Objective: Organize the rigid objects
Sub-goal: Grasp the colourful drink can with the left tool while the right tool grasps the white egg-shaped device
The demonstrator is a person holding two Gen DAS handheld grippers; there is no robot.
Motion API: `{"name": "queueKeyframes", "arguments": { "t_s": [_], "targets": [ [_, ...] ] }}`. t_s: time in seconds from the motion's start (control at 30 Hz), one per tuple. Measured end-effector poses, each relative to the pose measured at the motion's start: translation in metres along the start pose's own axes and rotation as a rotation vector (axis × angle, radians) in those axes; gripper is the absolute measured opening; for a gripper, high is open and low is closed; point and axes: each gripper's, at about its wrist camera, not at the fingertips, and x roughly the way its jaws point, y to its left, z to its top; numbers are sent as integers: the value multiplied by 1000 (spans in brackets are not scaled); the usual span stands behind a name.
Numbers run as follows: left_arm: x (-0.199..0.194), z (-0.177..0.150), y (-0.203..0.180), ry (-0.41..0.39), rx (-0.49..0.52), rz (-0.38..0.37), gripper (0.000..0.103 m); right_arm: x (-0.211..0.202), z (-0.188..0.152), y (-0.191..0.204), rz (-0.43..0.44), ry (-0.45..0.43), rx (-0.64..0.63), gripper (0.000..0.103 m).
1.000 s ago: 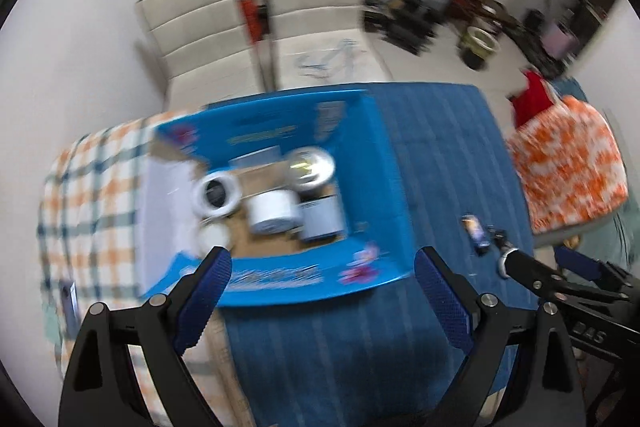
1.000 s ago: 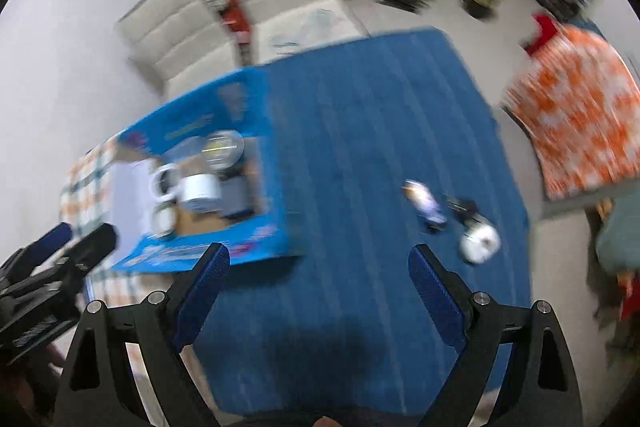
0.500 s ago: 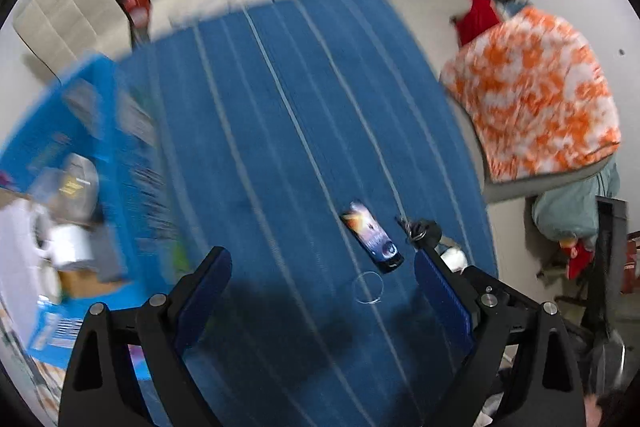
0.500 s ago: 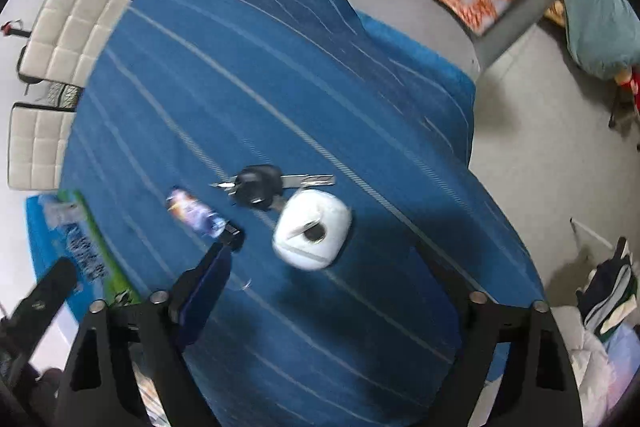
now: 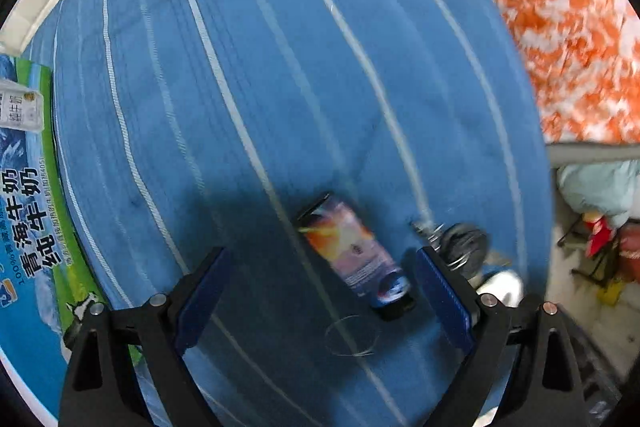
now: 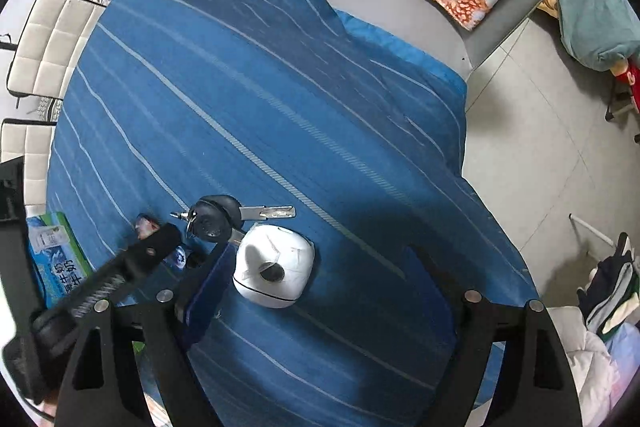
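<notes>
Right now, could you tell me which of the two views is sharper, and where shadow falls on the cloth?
Left wrist view: motion-blurred, smearing the printed tube and keys; dark shadow surrounds the open left gripper. Right wrist view: sharp; shadow pools around the white round object and the open right gripper. Both show fisheye bending at the edges.

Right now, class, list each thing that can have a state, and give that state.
Left claw: open, empty, above the tube.
Right claw: open, empty, around the white case.
Tube: lying flat, capped.
White case: resting on the cloth, shut.
Car key: lying flat, blade out.
</notes>
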Motion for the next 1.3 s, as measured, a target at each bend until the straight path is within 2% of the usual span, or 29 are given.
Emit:
{"name": "queueKeyframes", "arguments": {
  "t_s": [0.2,0.4,0.43,0.47,0.53,0.57,0.6,0.67,0.7,0.73,0.77,0.93,1.07,1.3],
  "targets": [
    [5,-16,29,33,-49,5,93,10,-7,6,5,30,-28,87],
    [-2,-15,25,2,-34,-4,93,22,-10,10,16,51,-28,87],
    [-1,-12,20,-7,-21,-2,90,23,-10,11,19,52,-23,87],
    [1,-9,12,-21,2,11,81,24,-9,12,18,53,-19,87],
    [0,-8,1,-58,54,48,79,29,-7,15,28,68,-10,81],
    [-1,-7,-3,-68,73,51,74,30,-7,16,27,74,-2,76],
    [-3,-7,-7,-75,95,52,69,29,-6,18,13,68,6,76],
    [-5,-8,-12,-92,111,52,49,28,-6,24,-12,47,6,71],
    [-8,-8,-10,-95,115,50,43,28,-7,29,-48,39,-3,65],
    [-10,-9,-8,-97,117,49,30,28,-8,33,-89,32,-17,61],
    [-11,-10,-8,-99,124,56,23,28,-10,37,-124,24,-35,54],
    [-12,-14,5,-97,118,63,22,27,-19,48,-180,5,-95,53],
    [-21,-29,27,-102,92,53,22,22,-25,48,-172,11,-109,52],
    [-47,-49,35,-166,89,48,22,0,-50,61,-166,-16,-201,52]
  ]
}}
